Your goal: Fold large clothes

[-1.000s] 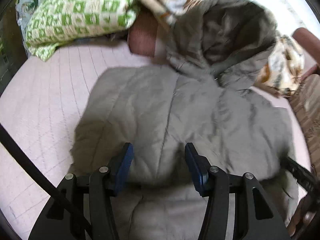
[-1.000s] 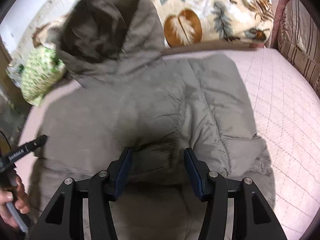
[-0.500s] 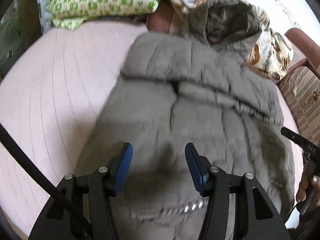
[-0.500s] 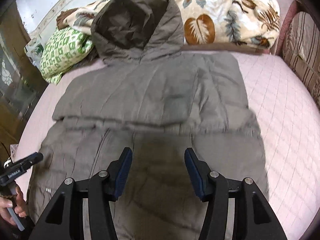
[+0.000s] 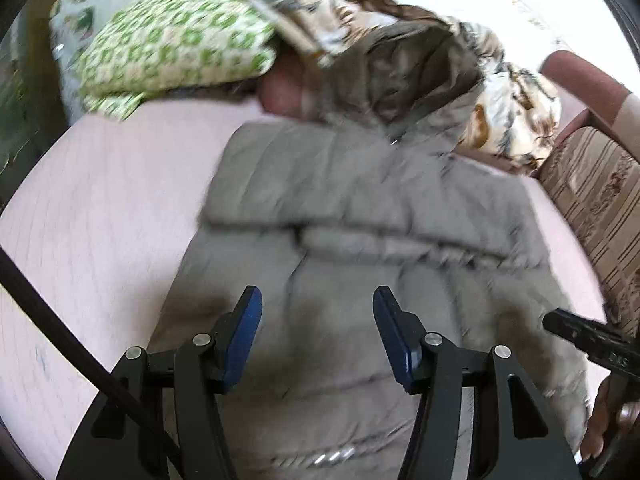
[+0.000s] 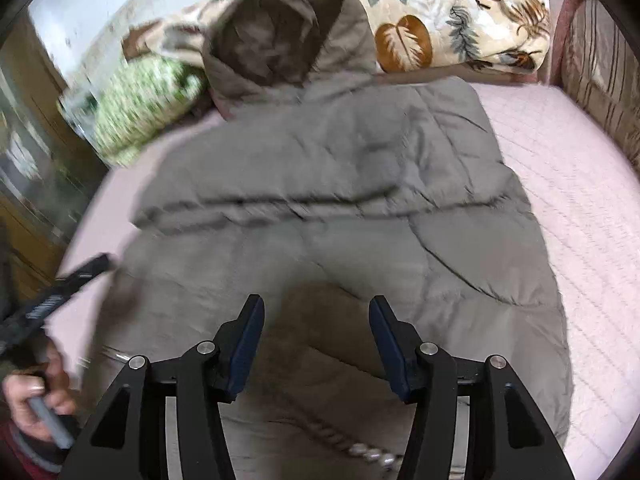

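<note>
Jacket (image 6: 340,184) flat on pink bed (image 6: 580,184), hood (image 6: 280,36) toward far edge by blanket (image 6: 460,12). Left gripper (image 5: 318,312) and right gripper (image 6: 316,320) both above near hem, jaws spread, nothing pinched. Hem cut off below; sleeves not made out; motion blur throughout.

A bed (image 6: 568,184) with a pink quilted cover fills the room, a green-patterned pillow (image 5: 172,40) and leaf-print blanket (image 6: 452,12) at its head, a striped sofa (image 5: 596,196) beside it.
</note>
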